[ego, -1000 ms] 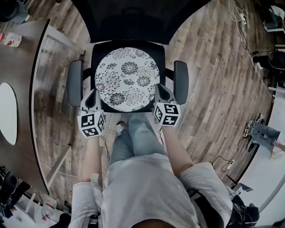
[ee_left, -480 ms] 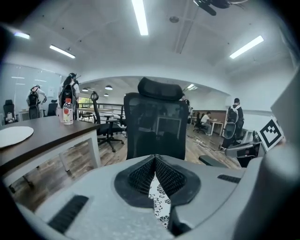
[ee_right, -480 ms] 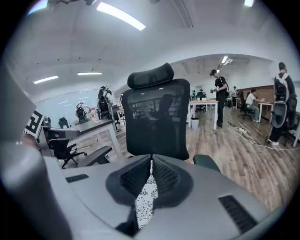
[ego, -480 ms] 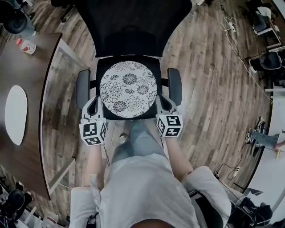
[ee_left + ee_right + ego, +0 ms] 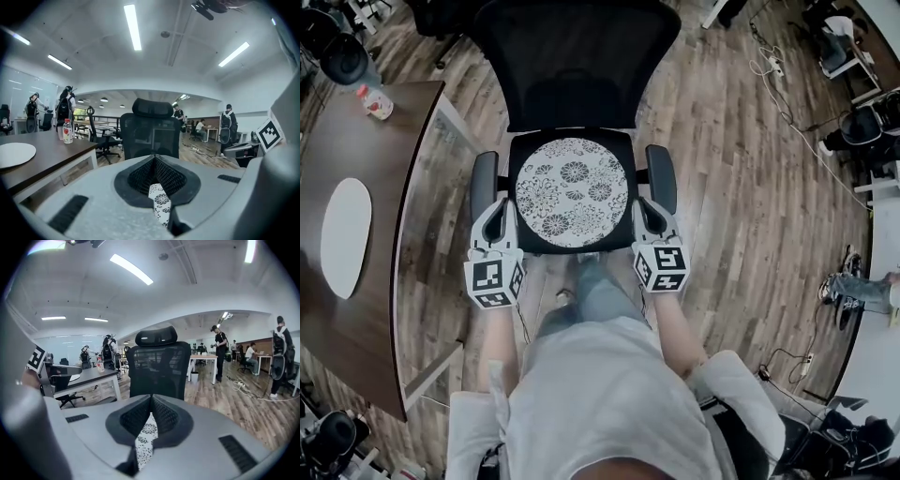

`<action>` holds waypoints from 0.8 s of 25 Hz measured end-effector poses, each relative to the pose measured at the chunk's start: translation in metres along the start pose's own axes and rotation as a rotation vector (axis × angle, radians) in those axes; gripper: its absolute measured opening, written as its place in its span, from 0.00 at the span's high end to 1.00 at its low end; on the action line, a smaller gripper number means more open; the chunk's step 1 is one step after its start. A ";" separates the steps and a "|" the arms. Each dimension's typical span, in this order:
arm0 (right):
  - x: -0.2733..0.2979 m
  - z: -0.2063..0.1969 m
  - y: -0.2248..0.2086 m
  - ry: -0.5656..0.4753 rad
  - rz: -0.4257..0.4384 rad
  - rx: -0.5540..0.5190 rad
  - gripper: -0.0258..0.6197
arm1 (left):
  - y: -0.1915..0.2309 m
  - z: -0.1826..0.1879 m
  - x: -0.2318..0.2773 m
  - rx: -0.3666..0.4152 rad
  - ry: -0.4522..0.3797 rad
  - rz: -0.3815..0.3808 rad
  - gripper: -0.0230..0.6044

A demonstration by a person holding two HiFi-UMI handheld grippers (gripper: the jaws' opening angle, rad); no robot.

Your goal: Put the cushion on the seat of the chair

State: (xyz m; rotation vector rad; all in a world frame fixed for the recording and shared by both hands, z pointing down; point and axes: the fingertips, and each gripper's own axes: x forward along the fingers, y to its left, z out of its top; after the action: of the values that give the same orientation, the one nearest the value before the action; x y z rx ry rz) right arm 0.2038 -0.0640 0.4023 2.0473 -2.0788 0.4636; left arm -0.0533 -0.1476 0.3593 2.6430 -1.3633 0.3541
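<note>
A round cushion (image 5: pixel 572 192) with a black-and-white flower print hangs level over the black seat (image 5: pixel 572 141) of an office chair and hides most of it. My left gripper (image 5: pixel 500 222) is shut on its left edge and my right gripper (image 5: pixel 647 214) is shut on its right edge. In the left gripper view the closed jaws pinch a strip of the flowered cloth (image 5: pixel 161 206), with the chair's mesh backrest (image 5: pixel 150 133) straight ahead. The right gripper view shows the same: the cloth (image 5: pixel 145 437) is clamped, and the backrest (image 5: pixel 159 366) stands beyond. I cannot tell whether the cushion touches the seat.
The chair's armrests (image 5: pixel 484 183) flank the cushion close to both grippers. A brown desk (image 5: pixel 356 309) on the left carries a white oval plate (image 5: pixel 345 234) and a bottle (image 5: pixel 375 101). Cables (image 5: pixel 769 66) and other chairs lie at the right. People stand far off in the room.
Both grippers stay shut on the cushion's sides and have risen with it. In the head view the chair has shrunk and more of its backrest shows.
</note>
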 end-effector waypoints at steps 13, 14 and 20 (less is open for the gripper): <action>-0.065 0.071 0.022 -0.168 -0.019 -0.060 0.93 | -0.006 0.060 -0.060 -0.008 -0.144 -0.002 0.95; -0.069 0.076 0.023 -0.180 -0.020 -0.061 0.93 | -0.006 0.063 -0.064 -0.007 -0.152 -0.003 0.94; -0.091 0.101 0.033 -0.241 -0.032 -0.082 0.93 | -0.008 0.084 -0.081 0.006 -0.193 -0.015 0.95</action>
State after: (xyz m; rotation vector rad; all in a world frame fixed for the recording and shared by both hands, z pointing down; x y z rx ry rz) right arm 0.1823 -0.0139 0.2732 2.1768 -2.1504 0.1285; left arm -0.0802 -0.0995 0.2562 2.7517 -1.3954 0.1033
